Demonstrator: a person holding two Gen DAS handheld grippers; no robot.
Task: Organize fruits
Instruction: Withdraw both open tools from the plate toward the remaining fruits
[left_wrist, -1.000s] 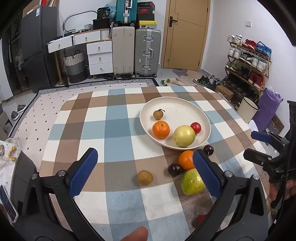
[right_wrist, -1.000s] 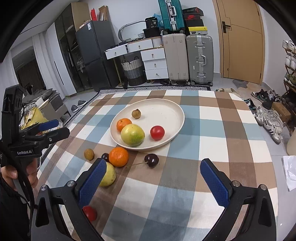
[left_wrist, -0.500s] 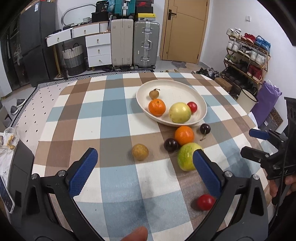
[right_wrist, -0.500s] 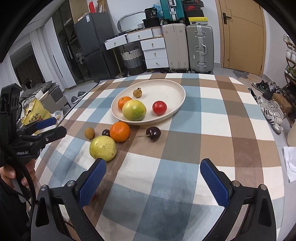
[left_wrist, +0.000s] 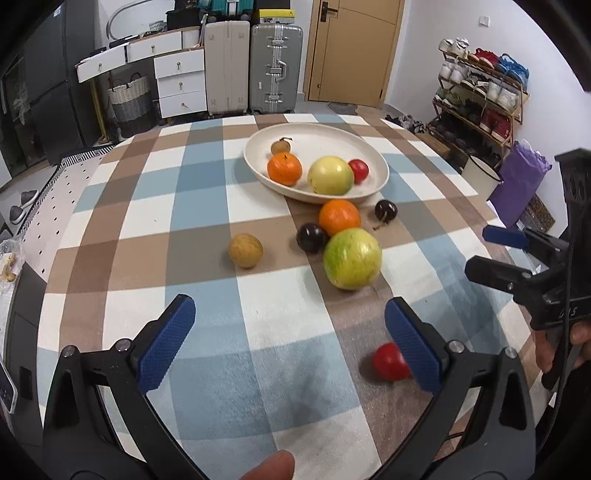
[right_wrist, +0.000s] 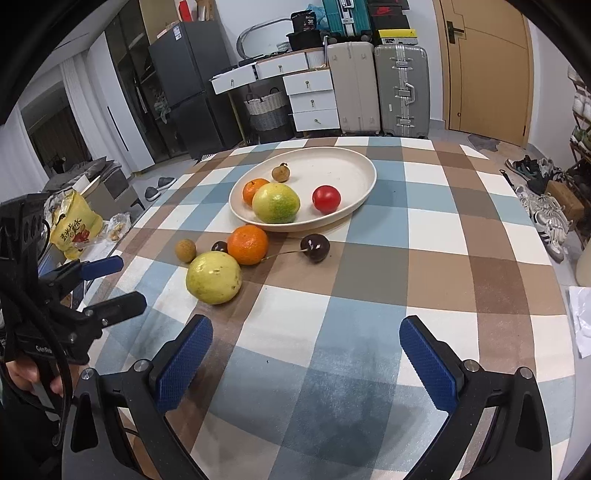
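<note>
A cream plate (left_wrist: 325, 138) (right_wrist: 365, 166) holds an orange (left_wrist: 284, 168), a yellow-green fruit (left_wrist: 330, 175), a red tomato (left_wrist: 358, 170) and a small brown fruit (left_wrist: 280, 147). In front of it on the checked cloth lie another orange (left_wrist: 339, 217) (right_wrist: 247, 244), a stemmed cherry (left_wrist: 386, 211) (right_wrist: 314, 248), a dark plum (left_wrist: 312, 238), a brown longan (left_wrist: 245, 250) (right_wrist: 185, 250) and a large green fruit (left_wrist: 352, 257) (right_wrist: 213, 277). A loose red tomato (left_wrist: 388, 360) sits against my left gripper's right finger. Left gripper (left_wrist: 290, 343) (right_wrist: 110, 284) and right gripper (right_wrist: 306, 363) (left_wrist: 495, 254) both hover open and empty, short of the fruit.
The checked table (right_wrist: 424, 258) has bare cloth right of the plate and near its front edge. A yellow snack bag (right_wrist: 74, 229) lies off the left side. Suitcases (left_wrist: 255, 66), drawers and a shoe rack (left_wrist: 480, 92) stand beyond.
Both grippers have drawn back toward the near edge, so the fruit sits farther up each view. The loose red tomato came into the left wrist view. Both stayed open.
</note>
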